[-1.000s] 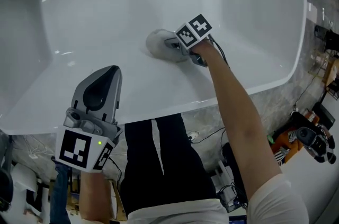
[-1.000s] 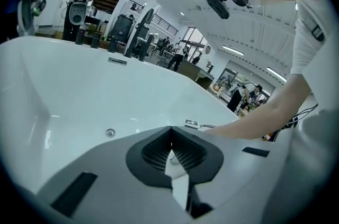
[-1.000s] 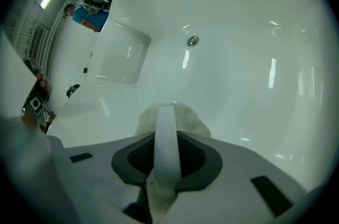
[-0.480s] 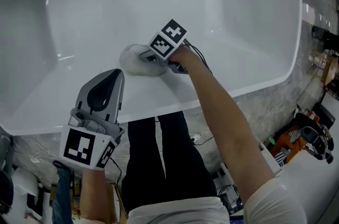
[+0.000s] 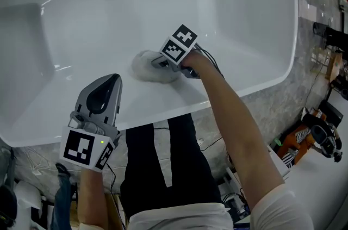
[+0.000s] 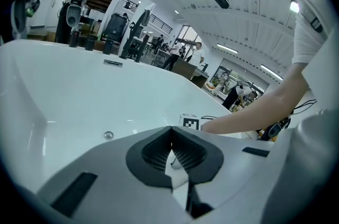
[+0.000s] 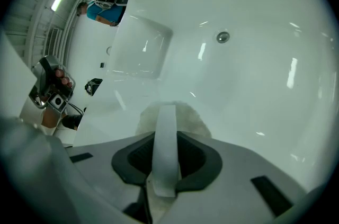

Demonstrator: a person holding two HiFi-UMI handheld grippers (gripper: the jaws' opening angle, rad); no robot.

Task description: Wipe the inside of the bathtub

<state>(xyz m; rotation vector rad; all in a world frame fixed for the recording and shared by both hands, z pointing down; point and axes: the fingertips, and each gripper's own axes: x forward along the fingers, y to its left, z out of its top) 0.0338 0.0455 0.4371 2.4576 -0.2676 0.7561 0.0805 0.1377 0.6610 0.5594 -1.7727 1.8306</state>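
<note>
An open workshop hall: vaulted ceiling [image 6: 249,21] (strip-lit), equipment stands [image 6: 114,26] and people [image 6: 197,52] beyond the bathtub [image 6: 79,96].

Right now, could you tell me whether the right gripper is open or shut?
Shut: the right gripper has its jaws closed on the pale strap of the grey wiping pad.

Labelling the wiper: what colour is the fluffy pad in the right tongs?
The fluffy round wiping pad is pale grey; clearest in the right gripper view.
</note>
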